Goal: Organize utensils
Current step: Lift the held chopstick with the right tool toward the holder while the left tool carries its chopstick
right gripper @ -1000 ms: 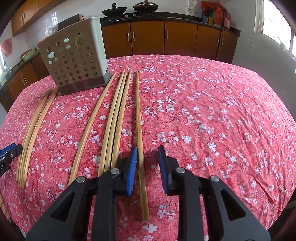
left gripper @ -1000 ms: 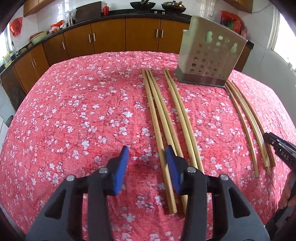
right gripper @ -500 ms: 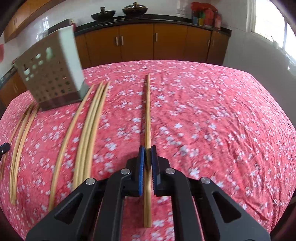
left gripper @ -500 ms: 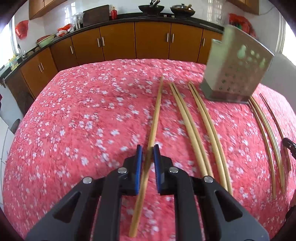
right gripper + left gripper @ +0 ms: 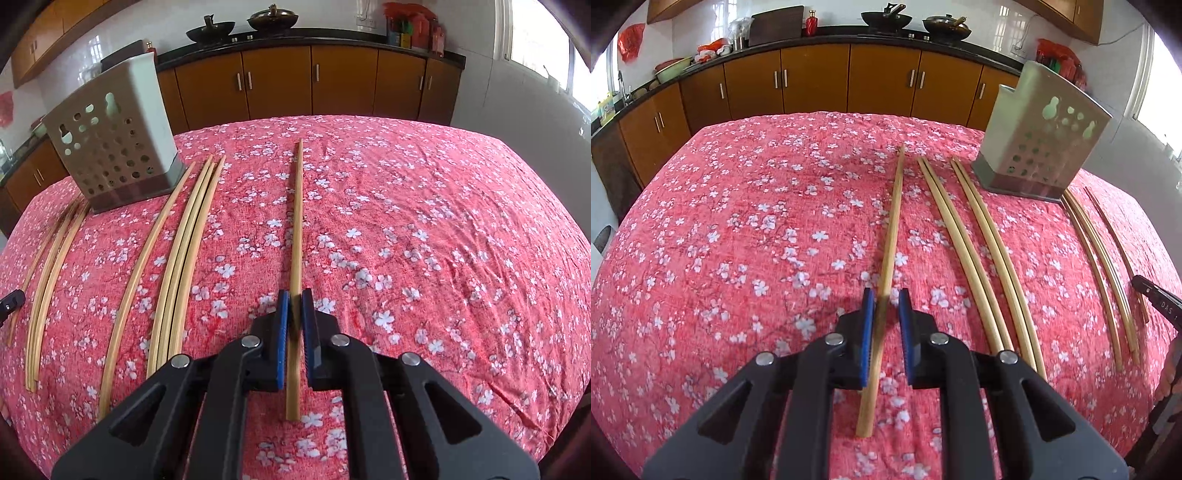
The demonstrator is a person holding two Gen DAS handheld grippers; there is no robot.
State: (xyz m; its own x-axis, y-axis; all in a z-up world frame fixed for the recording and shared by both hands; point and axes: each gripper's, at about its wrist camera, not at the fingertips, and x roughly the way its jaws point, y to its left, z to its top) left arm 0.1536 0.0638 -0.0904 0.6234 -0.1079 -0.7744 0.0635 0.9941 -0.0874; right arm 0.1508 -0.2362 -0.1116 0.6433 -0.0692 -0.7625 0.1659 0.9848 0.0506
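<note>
The left gripper [image 5: 885, 306] pinches one chopstick [image 5: 891, 236] at centre frame; the right gripper [image 5: 294, 306] pinches another chopstick [image 5: 296, 221] likewise. Both sticks seem raised off the red floral tablecloth [image 5: 738, 229], though that is hard to judge. The loose chopsticks [image 5: 979, 251] lie right of the left one, below the perforated holder [image 5: 1038, 147] at upper right. Brown cabinets [image 5: 812, 81] line the top.

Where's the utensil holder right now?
The holder stands upright at the table's far side between the chopstick groups: upper right in the left wrist view, upper left in the right wrist view.
</note>
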